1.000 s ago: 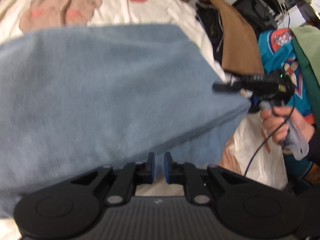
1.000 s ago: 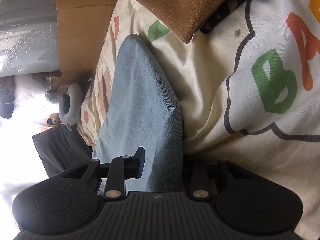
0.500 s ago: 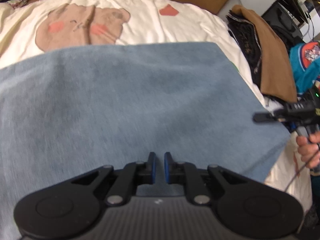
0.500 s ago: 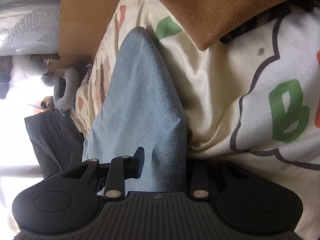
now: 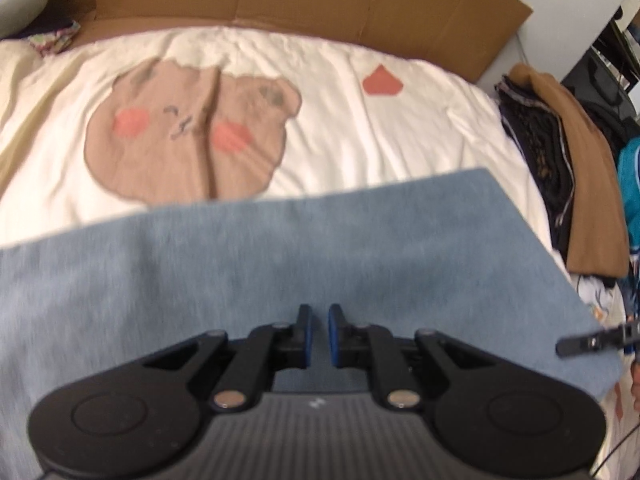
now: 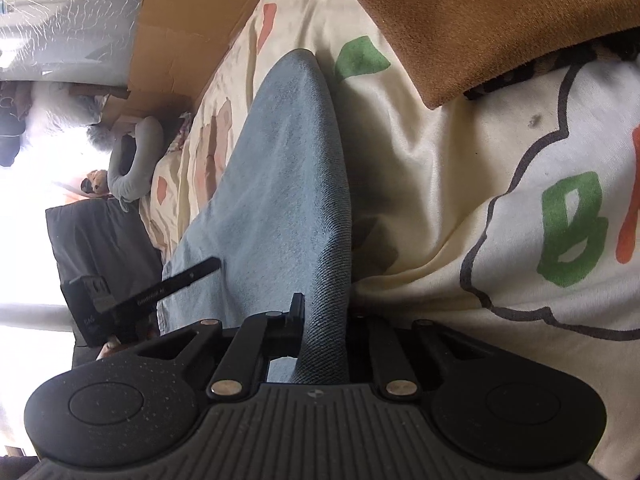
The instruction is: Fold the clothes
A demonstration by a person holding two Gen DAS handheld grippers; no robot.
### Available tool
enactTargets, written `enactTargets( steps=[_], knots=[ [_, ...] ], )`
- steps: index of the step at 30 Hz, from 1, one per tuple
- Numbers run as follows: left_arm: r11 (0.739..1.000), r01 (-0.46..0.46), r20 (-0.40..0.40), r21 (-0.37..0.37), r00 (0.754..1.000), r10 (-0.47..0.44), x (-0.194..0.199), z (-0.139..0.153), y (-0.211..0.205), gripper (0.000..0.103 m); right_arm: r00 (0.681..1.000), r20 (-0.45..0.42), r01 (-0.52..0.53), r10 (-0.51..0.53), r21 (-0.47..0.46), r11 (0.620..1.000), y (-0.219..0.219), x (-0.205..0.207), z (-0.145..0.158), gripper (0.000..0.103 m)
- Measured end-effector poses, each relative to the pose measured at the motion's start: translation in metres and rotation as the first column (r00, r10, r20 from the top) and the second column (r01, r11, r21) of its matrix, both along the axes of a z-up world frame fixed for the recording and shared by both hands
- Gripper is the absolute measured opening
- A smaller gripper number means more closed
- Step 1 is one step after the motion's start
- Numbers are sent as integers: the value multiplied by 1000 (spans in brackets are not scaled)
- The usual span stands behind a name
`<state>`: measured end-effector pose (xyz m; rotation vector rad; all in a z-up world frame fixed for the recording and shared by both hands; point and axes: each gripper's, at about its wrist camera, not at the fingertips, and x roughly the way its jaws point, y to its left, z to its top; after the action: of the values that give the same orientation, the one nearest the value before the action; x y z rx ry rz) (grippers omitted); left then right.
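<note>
- Blue garment (image 5: 304,264) lies spread across the cartoon-print bedspread (image 5: 360,128), just in front of its bear motif.
- Left gripper (image 5: 318,334) sits near the cloth's near edge, jaws almost together; whether they pinch fabric cannot be told.
- Right gripper (image 6: 320,332) is closing on a raised fold of the garment.
- Judged step: securing edges; next, carrying them over evenly.

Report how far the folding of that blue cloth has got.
Done: the blue cloth lies flat on the bedspread with straight edges. In hand: the right tool has its jaws closing on a raised ridge of the cloth's edge; the left tool is shut low over the near edge, grip unclear. Left: probably another fold, then perhaps stacking it by the brown garment.
</note>
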<state>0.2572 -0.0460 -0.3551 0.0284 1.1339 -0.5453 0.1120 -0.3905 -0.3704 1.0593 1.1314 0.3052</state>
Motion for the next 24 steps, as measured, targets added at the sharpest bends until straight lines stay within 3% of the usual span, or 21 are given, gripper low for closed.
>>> enactTargets(
  steps=[4,15,19,24],
  knots=[
    [1000,7,36,5,999,-8,15,6,-7,10,1000,-4,0,0,3,1000,0,-1,-1,8],
    [1000,-27,16,11,1000,27,32,-13,-9,10,1000,-13,10,-9,7,1000,0,0,-1,9],
    [999,-39,29,19,999,38,39,-14,-9,3,1000,-12,16,-16,4,1000,1,-1,-1,11],
    [998,-58,48,20,997,57,44,-12,-14,3,999,-22,37,-37,3,999,0,-3,-2,13]
  ],
)
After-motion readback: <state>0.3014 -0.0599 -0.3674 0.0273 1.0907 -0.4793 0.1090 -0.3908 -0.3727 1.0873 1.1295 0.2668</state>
